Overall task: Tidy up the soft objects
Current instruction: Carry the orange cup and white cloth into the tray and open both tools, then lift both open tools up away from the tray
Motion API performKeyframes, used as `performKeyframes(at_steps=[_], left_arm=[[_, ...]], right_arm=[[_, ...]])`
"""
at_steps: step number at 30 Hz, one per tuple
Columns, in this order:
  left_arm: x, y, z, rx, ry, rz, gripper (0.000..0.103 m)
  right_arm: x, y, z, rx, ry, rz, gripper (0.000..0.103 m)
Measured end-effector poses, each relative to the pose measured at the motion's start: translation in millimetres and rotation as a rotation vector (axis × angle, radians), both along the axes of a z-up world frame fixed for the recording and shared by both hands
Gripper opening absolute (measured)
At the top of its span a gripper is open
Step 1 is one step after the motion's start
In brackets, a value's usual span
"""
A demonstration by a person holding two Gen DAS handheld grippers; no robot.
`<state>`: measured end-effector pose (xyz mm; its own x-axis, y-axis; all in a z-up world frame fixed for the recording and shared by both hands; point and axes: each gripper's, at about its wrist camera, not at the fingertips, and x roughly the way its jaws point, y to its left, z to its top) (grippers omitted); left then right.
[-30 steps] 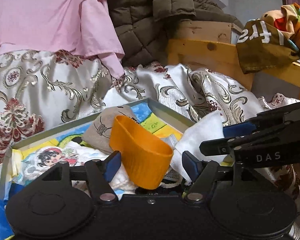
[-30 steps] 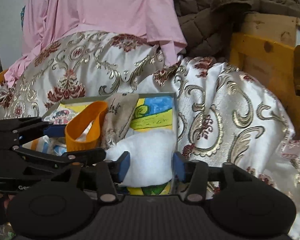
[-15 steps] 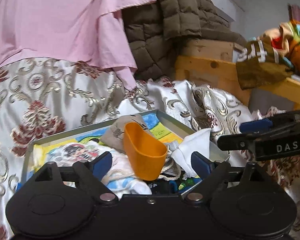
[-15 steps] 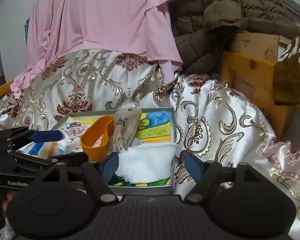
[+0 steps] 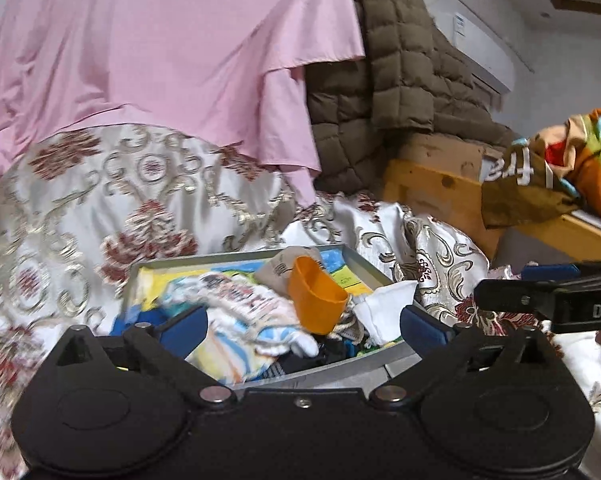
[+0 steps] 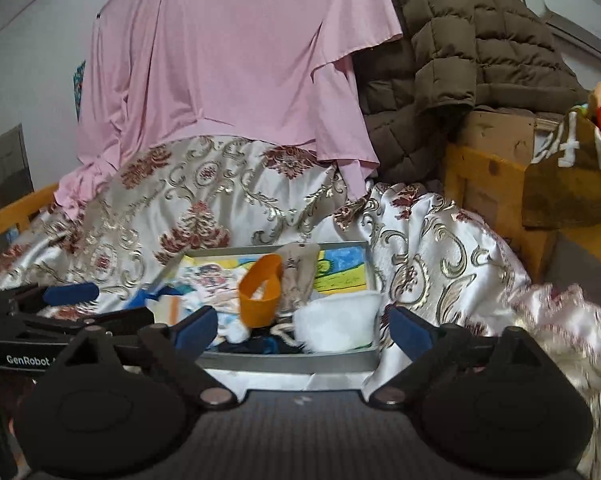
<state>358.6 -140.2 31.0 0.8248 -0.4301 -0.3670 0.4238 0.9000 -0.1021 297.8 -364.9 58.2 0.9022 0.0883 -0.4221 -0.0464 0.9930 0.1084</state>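
An orange soft band (image 6: 259,295) stands upright mid-tray (image 6: 284,361), touching a beige pouch (image 6: 298,276); a white cloth (image 6: 336,322) fills the near right corner.

Dim indoor light, fisheye warp, motion blur

Both grippers are backing up and away from the tray (image 5: 364,270). Left gripper (image 5: 302,326): jaws have just been opening, now spread wide with nothing between them; the orange cup (image 5: 316,300) sits free in the tray, farther off. Right gripper (image 6: 302,330): same, jaws have just been opening, and the white cloth (image 6: 336,320) is left lying at the tray's near corner, no contact.
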Motion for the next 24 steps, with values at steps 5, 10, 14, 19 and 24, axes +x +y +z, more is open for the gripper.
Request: performKeyframes(at_steps=[5,10,14,19,24], left_arm=[[-42,19,7,-0.018,-0.002,0.032,0.102],[-77,41,15,-0.050,0.003,0.075,0.102],[-102,57,23,-0.071,0.002,0.101,0.102],[-130,68,30,-0.081,-0.008,0.122,0.102],[-156,76,35,-0.085,-0.025,0.136,0.102]], right_arm=[[-36,15,6,-0.002,-0.009,0.005,0.098],[-70,25,12,0.011,-0.019,0.008,0.099],[-96,34,18,0.004,-0.027,0.020,0.100],[-124,44,26,0.003,-0.051,0.022,0.101],[-147,51,30,0.001,-0.070,0.024,0.101]])
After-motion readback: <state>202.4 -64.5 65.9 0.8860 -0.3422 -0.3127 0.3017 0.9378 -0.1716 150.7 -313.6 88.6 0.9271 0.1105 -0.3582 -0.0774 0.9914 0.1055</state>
